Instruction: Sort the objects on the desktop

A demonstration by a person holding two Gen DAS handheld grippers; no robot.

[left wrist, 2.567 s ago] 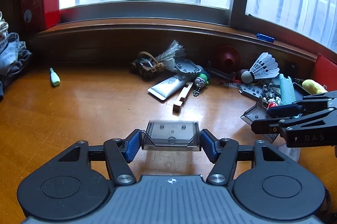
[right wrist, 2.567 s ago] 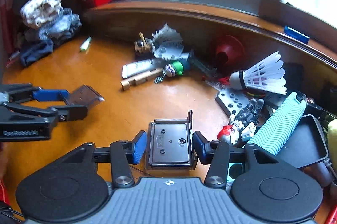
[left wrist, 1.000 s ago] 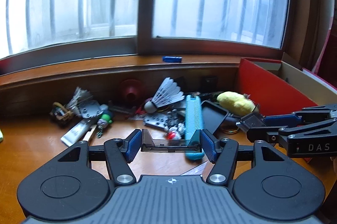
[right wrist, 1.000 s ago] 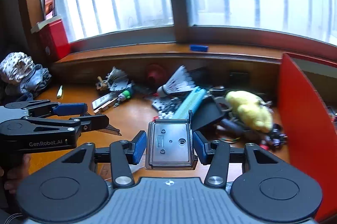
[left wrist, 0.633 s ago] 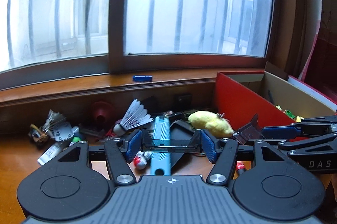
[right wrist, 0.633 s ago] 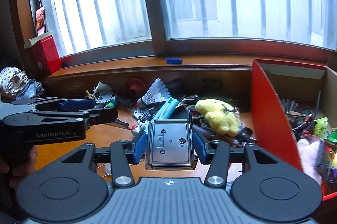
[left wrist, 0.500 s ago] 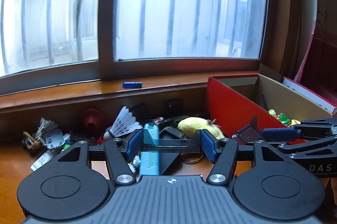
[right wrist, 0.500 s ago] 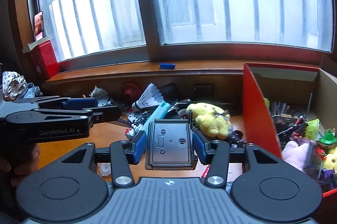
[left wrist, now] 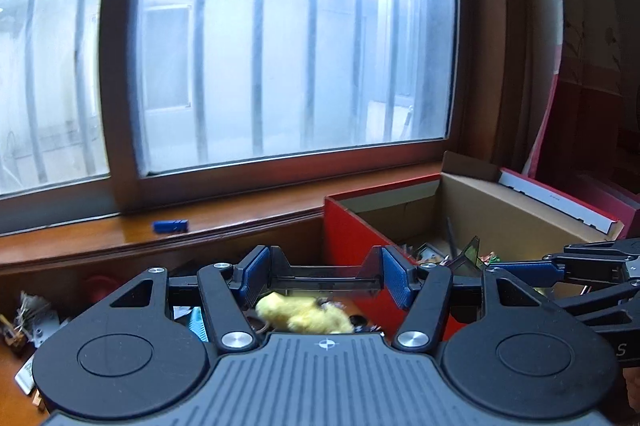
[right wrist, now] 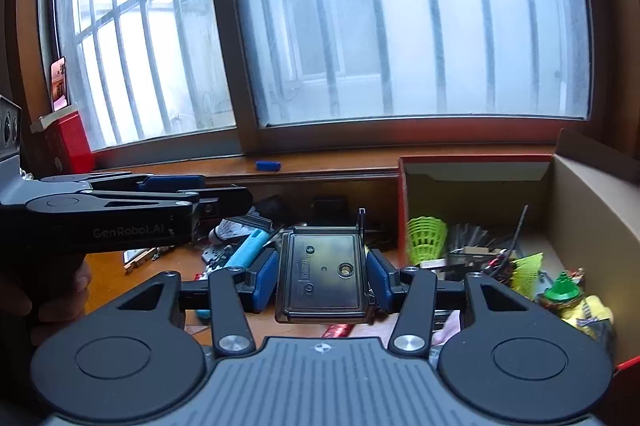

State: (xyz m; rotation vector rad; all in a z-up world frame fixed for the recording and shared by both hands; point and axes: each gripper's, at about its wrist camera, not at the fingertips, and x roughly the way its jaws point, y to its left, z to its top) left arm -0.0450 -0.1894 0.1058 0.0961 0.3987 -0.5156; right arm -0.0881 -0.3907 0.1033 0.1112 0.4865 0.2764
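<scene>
**Both halves carried to the red box**

Since the earlier frames both tongs have swung away from the clutter on the counter (right wrist: 112,278) toward the red box (left wrist: 360,226). Left tongs (left wrist: 326,276) are clamped on a clear smoky plastic tray (left wrist: 326,272), held just short of the box's near wall — above a yellow plush toy (left wrist: 304,314). Right tongs (right wrist: 322,280) grip a black flat case piece (right wrist: 322,274) beside the box's left wall, whose inside already holds a green shuttlecock (right wrist: 426,236).
</scene>
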